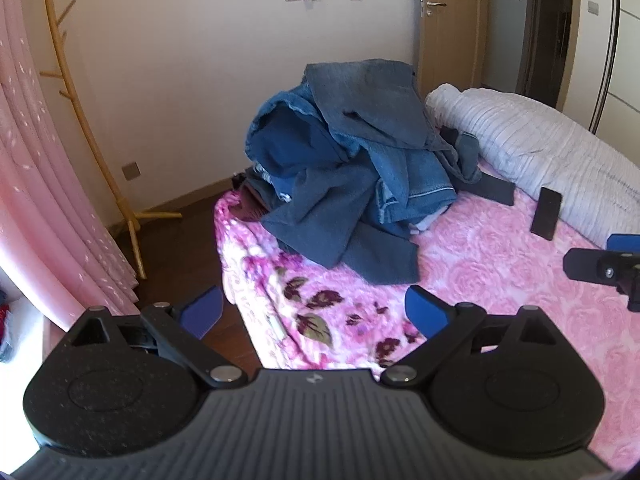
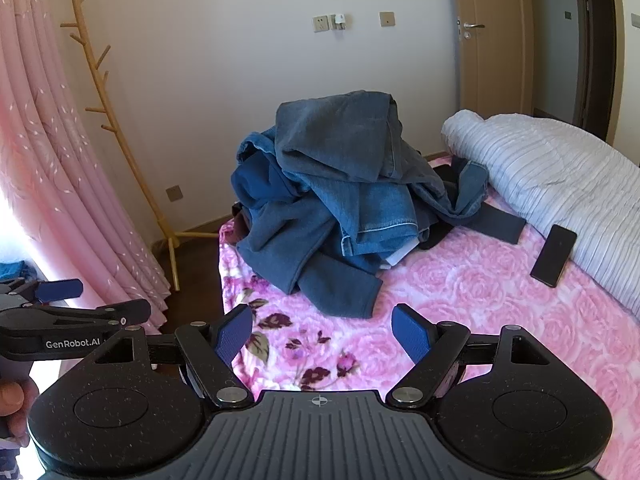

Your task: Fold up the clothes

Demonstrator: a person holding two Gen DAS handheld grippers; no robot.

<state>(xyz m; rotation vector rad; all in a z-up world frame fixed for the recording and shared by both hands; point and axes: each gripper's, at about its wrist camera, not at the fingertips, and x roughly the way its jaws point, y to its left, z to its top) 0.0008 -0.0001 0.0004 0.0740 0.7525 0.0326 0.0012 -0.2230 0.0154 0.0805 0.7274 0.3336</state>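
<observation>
A heap of blue clothes (image 1: 348, 168) lies on the far corner of the bed, with jeans and a dark blue sweater tangled together; it also shows in the right wrist view (image 2: 344, 200). My left gripper (image 1: 314, 312) is open and empty, held above the near bed corner, short of the heap. My right gripper (image 2: 322, 334) is open and empty, also short of the heap, over the pink bedspread (image 2: 500, 320). Each gripper shows at the edge of the other's view: the right one (image 1: 600, 264) and the left one (image 2: 60, 304).
A black phone (image 2: 554, 256) lies on the bedspread beside a rolled white quilt (image 2: 560, 184) at the right. A wooden coat stand (image 2: 120, 140) and pink curtains (image 2: 48, 160) are left of the bed. A door (image 2: 492, 40) is behind.
</observation>
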